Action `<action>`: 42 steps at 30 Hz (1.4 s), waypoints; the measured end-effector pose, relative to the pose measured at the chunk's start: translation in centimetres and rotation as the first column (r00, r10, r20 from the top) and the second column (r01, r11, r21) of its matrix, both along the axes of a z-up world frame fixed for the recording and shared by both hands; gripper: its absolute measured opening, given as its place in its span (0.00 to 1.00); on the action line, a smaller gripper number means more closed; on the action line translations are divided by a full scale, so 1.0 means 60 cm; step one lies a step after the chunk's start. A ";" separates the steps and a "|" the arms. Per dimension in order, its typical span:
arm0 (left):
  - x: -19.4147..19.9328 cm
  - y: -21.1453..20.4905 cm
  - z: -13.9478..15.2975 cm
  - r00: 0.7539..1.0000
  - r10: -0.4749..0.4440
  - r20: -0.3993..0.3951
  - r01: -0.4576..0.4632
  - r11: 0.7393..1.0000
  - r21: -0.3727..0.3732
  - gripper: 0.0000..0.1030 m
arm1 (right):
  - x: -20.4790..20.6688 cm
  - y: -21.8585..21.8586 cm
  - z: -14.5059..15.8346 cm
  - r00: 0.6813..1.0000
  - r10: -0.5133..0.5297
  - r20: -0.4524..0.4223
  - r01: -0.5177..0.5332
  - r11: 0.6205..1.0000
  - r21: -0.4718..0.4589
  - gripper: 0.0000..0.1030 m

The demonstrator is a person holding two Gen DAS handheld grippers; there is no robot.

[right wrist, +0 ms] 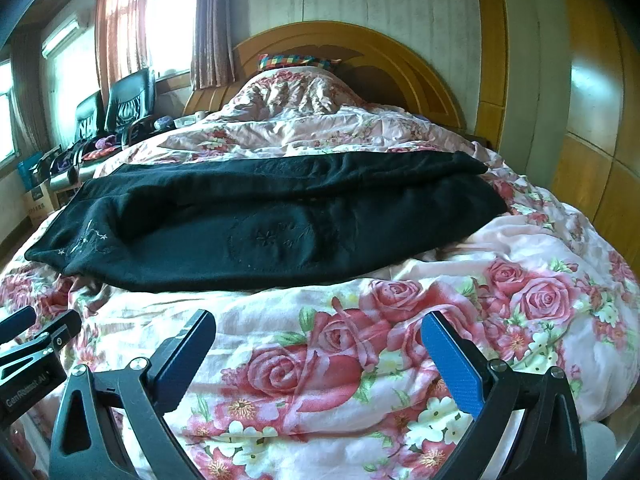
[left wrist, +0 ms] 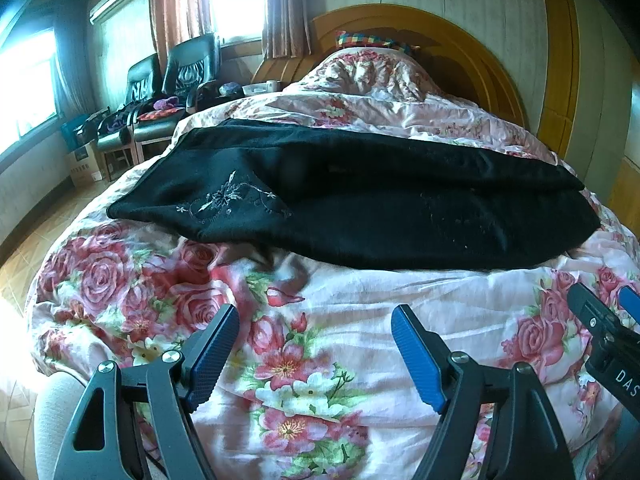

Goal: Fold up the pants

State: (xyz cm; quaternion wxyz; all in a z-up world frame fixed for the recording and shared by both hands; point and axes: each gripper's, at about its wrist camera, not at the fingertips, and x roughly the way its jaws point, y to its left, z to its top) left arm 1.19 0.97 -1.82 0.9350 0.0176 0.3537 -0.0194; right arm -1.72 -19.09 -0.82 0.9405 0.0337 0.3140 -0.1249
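Black pants (left wrist: pixel 360 200) with pale embroidery lie across the bed on a floral quilt (left wrist: pixel 340 320), one leg laid over the other lengthwise. They also show in the right wrist view (right wrist: pixel 260 220). My left gripper (left wrist: pixel 314 318) is open and empty above the quilt, short of the pants' near edge. My right gripper (right wrist: pixel 318 326) is open and empty, also short of the near edge. The right gripper's tip shows at the right edge of the left wrist view (left wrist: pixel 604 312); the left gripper's tip shows at the left edge of the right wrist view (right wrist: pixel 36 328).
A wooden headboard (left wrist: pixel 440 40) and a bunched quilt with a checked pillow (left wrist: pixel 372 40) lie beyond the pants. Black chairs (left wrist: pixel 176 76) with clutter and boxes stand left of the bed. Wooden wardrobe panels (right wrist: pixel 592 128) stand on the right.
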 end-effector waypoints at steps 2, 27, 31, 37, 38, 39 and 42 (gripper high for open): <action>0.001 0.002 -0.002 1.000 0.002 -0.004 -0.002 1.000 -0.001 0.77 | 0.002 -0.001 0.000 1.000 0.002 -0.003 -0.002 1.000 -0.003 1.00; 0.088 0.169 -0.093 0.956 0.048 -0.289 -0.188 0.859 -0.477 0.75 | 0.050 -0.250 -0.042 0.989 -0.141 -0.035 0.144 0.935 0.324 1.00; 0.104 0.205 -0.083 0.967 0.141 -0.214 -0.227 0.857 -0.462 0.75 | 0.080 -0.307 -0.076 0.987 -0.153 -0.056 0.161 0.862 0.481 1.00; 0.153 0.248 -0.071 0.969 0.216 -0.124 -0.249 0.867 -0.431 0.75 | 0.115 -0.372 -0.101 0.983 -0.180 -0.045 0.164 0.734 0.659 1.00; 0.163 0.253 -0.068 0.969 0.222 -0.111 -0.248 0.869 -0.428 0.75 | 0.127 -0.381 -0.102 0.982 -0.182 -0.051 0.169 0.721 0.672 1.00; 0.172 0.257 -0.067 0.969 0.224 -0.102 -0.246 0.870 -0.427 0.75 | 0.137 -0.386 -0.103 0.982 -0.182 -0.045 0.163 0.710 0.685 1.00; 0.207 0.267 -0.069 0.966 0.243 -0.092 -0.258 0.861 -0.438 0.75 | 0.160 -0.398 -0.104 0.980 -0.198 -0.017 0.150 0.685 0.713 0.92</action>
